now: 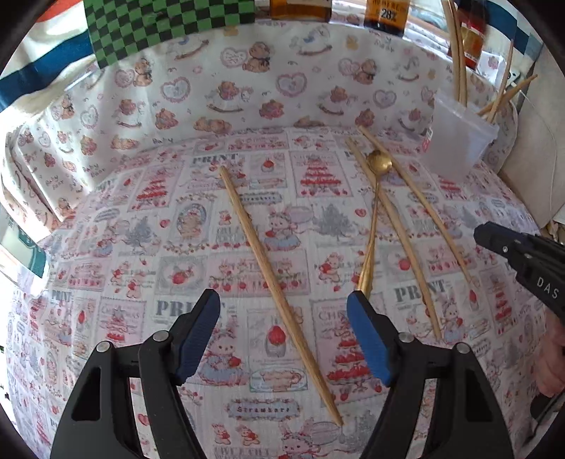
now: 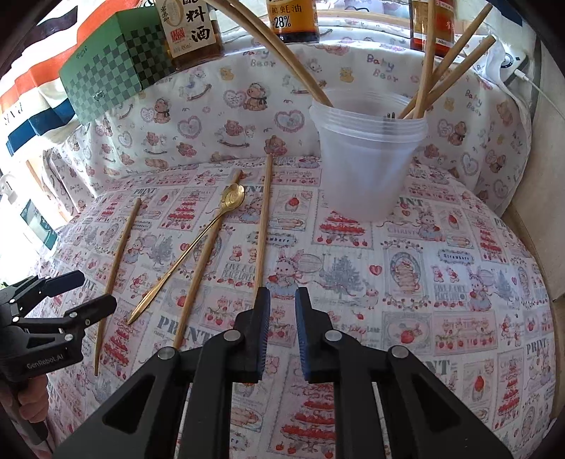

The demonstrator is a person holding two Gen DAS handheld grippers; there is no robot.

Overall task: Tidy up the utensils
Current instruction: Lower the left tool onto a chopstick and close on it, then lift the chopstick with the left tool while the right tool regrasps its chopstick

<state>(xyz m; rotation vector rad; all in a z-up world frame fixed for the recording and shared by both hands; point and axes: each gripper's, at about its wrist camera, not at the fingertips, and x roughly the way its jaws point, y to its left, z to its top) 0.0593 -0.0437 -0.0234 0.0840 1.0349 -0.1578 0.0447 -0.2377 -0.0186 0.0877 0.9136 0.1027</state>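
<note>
Flat on cloth [image 2: 406, 282]: three chopsticks [image 2: 262, 226], one spoon [image 2: 197, 243]

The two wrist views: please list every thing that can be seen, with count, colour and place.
chopsticks on cloth: three, light wood, lying loose left of the cup
spoon: one, gold, lying across the middle chopstick
cup: a nested stack, clear plastic, far right of the cloth
chopsticks in cup: several, light wood, leaning out
tablecloth: one, white with red strawberry print
bottles: three, amber, behind the cloth
checked box: one, green, far left
left gripper: black with blue pads, open, over the leftmost chopstick
right gripper: black with blue pads, jaws narrowly apart, nothing between them
</note>
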